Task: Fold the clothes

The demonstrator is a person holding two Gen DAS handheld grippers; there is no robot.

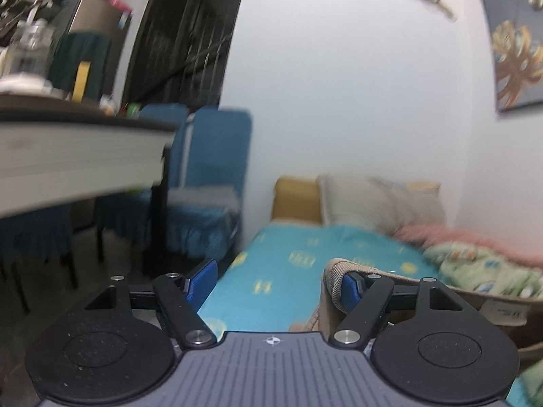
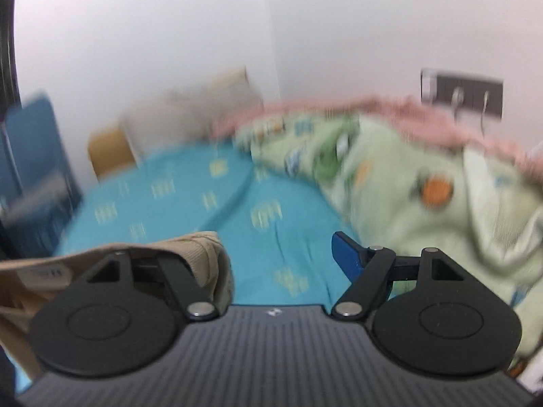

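Covering bed, teal sheet; green quilt bunched beside wall.

My right camera smeared the quilt and bed. The tan garment hid one right finger and ran off the left edge.

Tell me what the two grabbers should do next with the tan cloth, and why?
Probably lower the tan ribbed garment onto the turquoise patterned bedsheet and spread it flat. It hangs draped over one blue finger of the left gripper and one finger of the right gripper, whose jaws stand wide apart, so nothing is pinched and it could slip off. The sheet below looks bare.
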